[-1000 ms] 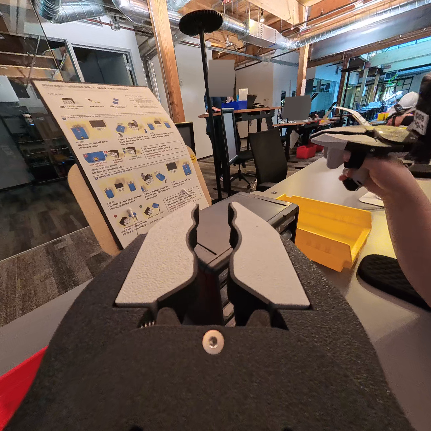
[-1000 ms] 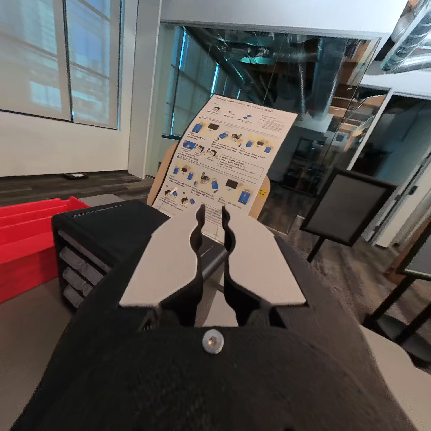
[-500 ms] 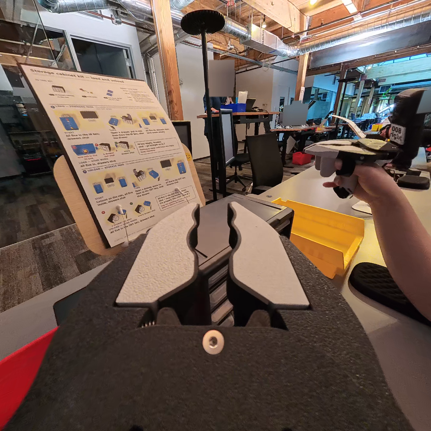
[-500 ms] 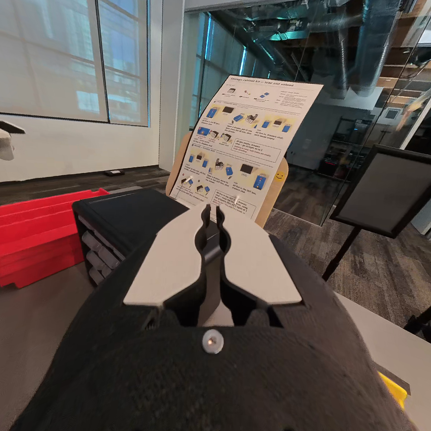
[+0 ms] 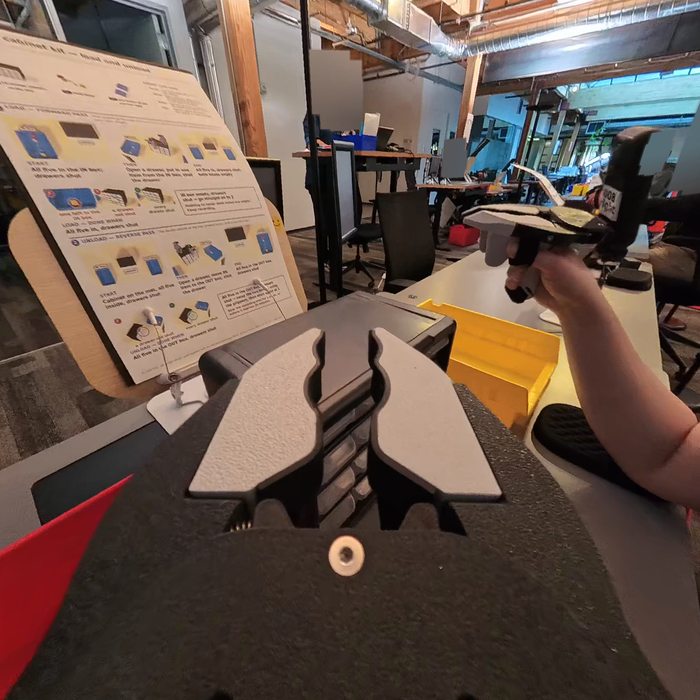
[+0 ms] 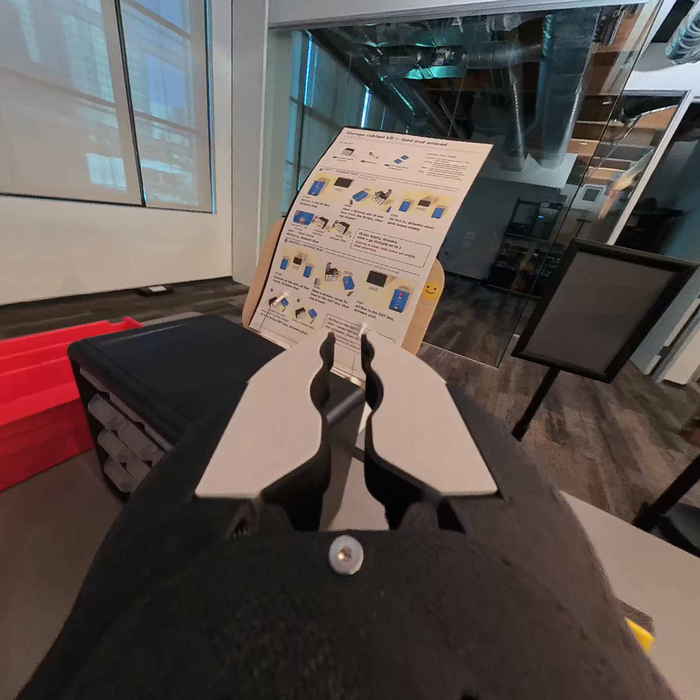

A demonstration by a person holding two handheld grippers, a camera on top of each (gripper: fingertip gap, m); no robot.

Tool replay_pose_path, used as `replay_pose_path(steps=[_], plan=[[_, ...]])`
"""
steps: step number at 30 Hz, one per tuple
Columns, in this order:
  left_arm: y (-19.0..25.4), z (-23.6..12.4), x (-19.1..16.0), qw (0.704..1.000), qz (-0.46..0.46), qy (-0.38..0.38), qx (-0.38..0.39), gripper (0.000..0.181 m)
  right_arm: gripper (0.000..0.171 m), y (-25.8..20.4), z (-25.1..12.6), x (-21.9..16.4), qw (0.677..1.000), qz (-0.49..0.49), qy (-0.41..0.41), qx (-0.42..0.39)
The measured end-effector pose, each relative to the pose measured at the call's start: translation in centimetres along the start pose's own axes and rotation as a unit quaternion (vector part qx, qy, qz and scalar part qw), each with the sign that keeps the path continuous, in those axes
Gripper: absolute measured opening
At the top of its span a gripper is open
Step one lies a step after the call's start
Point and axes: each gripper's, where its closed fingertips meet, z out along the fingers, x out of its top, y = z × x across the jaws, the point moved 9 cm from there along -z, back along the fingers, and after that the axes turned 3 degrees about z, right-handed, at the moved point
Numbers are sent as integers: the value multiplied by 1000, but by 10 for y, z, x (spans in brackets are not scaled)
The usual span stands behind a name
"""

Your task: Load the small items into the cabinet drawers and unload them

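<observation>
Hovering above the black drawer cabinet (image 5: 341,341), my left gripper (image 5: 346,335) and right gripper (image 6: 345,339) gape empty. Only the left wrist view shows the yellow bin (image 5: 500,356); the right shows the red bin (image 6: 34,394) fully.

Drawer cabinet (image 5: 341,341) on a mat (image 5: 75,488) on the table (image 5: 473,280). Instruction sheet (image 5: 132,212) propped on a board (image 5: 49,295) behind it. One bin (image 5: 503,363) just beside the cabinet's right side, another bin (image 6: 34,390) at its left. Drawer fronts (image 6: 121,443) face the near table edge.
</observation>
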Motion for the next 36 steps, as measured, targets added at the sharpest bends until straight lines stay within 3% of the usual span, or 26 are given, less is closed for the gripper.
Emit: replay_pose_path(steps=[5, 12, 16, 28, 36], plan=[[3, -10, 8, 1000, -6, -2, -14, 22, 10, 1, 7, -4, 995, 84, -10, 44], [10, -23, 16, 1000, 7, -2, -22, 22, 15, -6, -2, 8, 996, 45, 70, 9], [10, -18, 13, 1000, 6, -6, -25, 23, 16, -4, 11, -5, 998, 69, 10, 7], [9, -19, 11, 999, -9, -10, -39, 22, 23, -22, 21, -14, 998, 29, -49, 28], [0, -21, 9, 999, -21, -15, -30, 22, 28, -47, 10, -7, 998, -58, -18, 31]])
